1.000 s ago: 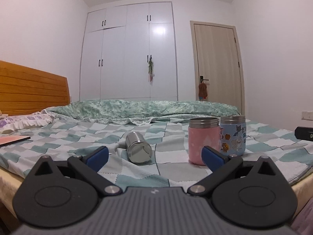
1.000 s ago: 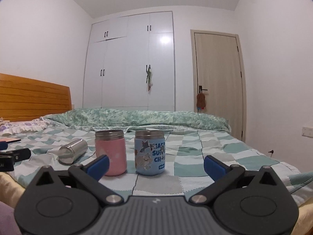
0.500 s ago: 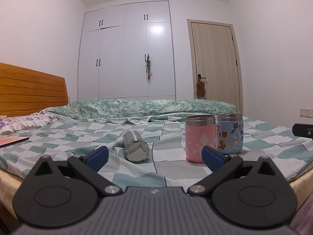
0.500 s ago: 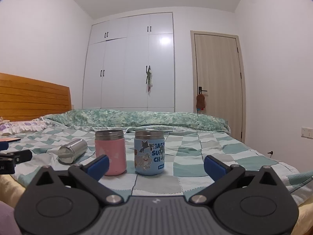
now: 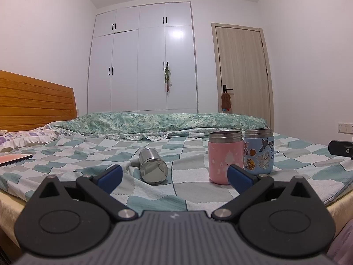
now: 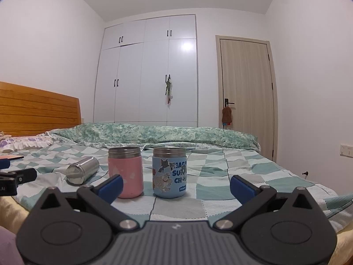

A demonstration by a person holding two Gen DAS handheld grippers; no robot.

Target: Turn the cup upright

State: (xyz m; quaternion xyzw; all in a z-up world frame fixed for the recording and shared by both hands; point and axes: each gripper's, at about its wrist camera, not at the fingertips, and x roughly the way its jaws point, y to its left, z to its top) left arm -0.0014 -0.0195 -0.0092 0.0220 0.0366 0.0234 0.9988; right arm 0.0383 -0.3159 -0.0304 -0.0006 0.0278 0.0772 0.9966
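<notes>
A steel cup (image 5: 152, 166) lies on its side on the checked bedspread (image 5: 176, 198), its flat end toward me; it also shows at the left of the right wrist view (image 6: 82, 170). A pink cup (image 5: 222, 157) (image 6: 125, 172) and a blue cartoon cup (image 5: 258, 152) (image 6: 169, 172) stand upright side by side to its right. My left gripper (image 5: 174, 174) is open and empty, short of the steel cup. My right gripper (image 6: 176, 184) is open and empty, short of the two upright cups.
The bed's near edge (image 5: 13, 201) runs just under both grippers. A rolled green quilt (image 5: 167, 121) lies along the far side, a pillow (image 5: 24, 137) and wooden headboard (image 5: 35, 103) at the left. A flat red object (image 5: 13, 159) lies at the far left.
The left wrist view has tilted up a little and the cups sit lower and slightly nearer. The right wrist view has barely shifted. Both grippers stay open.
</notes>
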